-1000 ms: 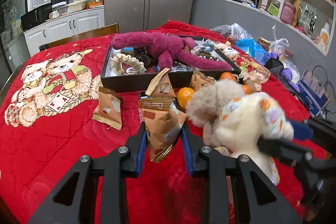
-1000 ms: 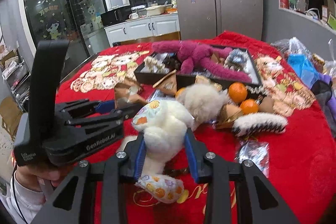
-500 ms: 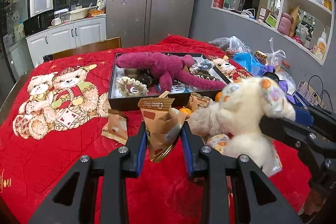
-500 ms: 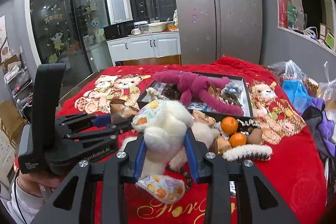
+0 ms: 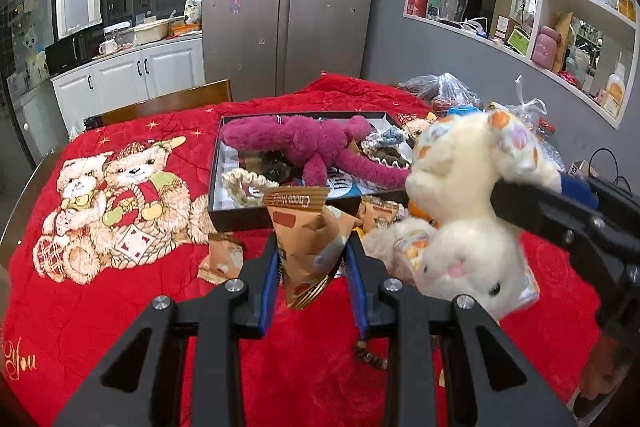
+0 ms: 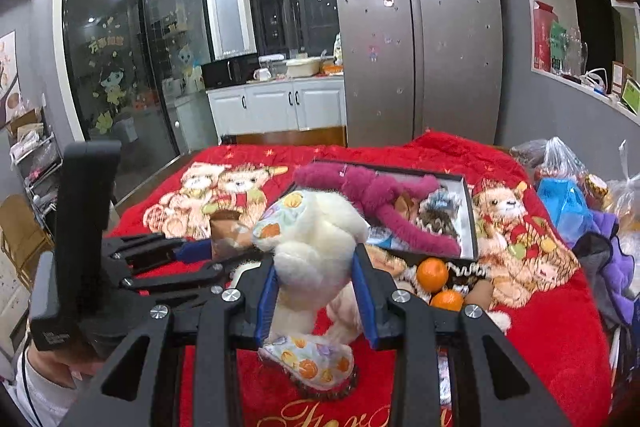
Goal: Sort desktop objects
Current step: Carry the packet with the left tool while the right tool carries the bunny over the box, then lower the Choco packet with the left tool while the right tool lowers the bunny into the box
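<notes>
above the near part of the red blanket [image 5: 120,307], both hand-held grippers are clamped on things and held clear of the cloth. the left gripper [image 5: 312,263] has its blue pads narrowed onto a tan snack packet [image 5: 308,239], pinched at its lower half, the crimped top with brown lettering sticking up above the fingertips. the right gripper [image 6: 316,287] squeezes a cream plush toy [image 6: 316,247] round its middle; a patterned ear with orange spots [image 6: 280,219] pokes out to the left, and a patterned foot [image 6: 312,359] hangs below the jaws. from the left wrist view the same plush toy [image 5: 468,211] hangs just right of the packet, gripped from the right by the black fingers.

toward the far edge of the blanket sits a black tray [image 5: 218,219] holding a magenta long-limbed plush [image 5: 312,143], a cream braided ring [image 5: 244,183] and some darker bits (too tangled to name). just before the tray's near wall lie more tan packets [image 5: 222,259], two oranges [image 6: 432,273] and a fluffy beige lump [image 5: 392,235] partly hidden behind the held toy. along the blanket's right edge are plastic bags [image 6: 560,163], a blue bag and purple cloth, cut off by the frame.

at the lower left of the right wrist view, a hand [image 6: 60,359] in a pale sleeve holds the left gripper's handle, mostly hidden behind it. a beaded strand [image 5: 372,359] shows under the left gripper, its ends out of sight.
</notes>
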Motion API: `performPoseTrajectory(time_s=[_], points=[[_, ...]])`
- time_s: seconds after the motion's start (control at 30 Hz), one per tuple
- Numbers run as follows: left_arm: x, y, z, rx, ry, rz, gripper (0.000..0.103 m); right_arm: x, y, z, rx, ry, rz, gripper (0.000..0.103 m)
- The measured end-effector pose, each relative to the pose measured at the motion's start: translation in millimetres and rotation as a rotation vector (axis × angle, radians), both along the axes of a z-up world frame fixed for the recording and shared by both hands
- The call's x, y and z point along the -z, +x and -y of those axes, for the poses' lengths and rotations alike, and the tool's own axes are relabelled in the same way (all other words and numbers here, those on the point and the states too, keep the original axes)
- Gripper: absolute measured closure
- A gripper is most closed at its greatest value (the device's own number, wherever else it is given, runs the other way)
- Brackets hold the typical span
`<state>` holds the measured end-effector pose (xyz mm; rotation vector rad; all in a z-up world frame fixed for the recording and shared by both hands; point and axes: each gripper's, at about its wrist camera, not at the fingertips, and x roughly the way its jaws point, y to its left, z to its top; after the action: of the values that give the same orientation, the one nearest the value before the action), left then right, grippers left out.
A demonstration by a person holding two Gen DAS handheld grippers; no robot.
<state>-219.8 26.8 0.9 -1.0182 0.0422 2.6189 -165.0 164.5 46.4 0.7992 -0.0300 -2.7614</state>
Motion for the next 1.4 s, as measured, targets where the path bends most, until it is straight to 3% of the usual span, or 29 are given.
performPoseTrajectory(time_s=[0.43,0.67,1.07,1.4], points=[[-38,-71,-15,-0.043,-0.025,-0.031,0.072,-40,-47,-1,0.03,0.086,-0.057,0.068],[-42,-120,-23,-0.061,-0.017,-0.024,0.072,-51,-91,-8,0.048,0.112,-0.06,0.068],[-6,-204,-27,-0.094,-0.019,-0.011,0.072,-37,-168,-31,0.077,0.107,-0.032,0.068],[33,-232,-17,-0.115,-0.065,0.043,0.072,-6,-203,-45,0.118,0.131,0.046,0.068]])
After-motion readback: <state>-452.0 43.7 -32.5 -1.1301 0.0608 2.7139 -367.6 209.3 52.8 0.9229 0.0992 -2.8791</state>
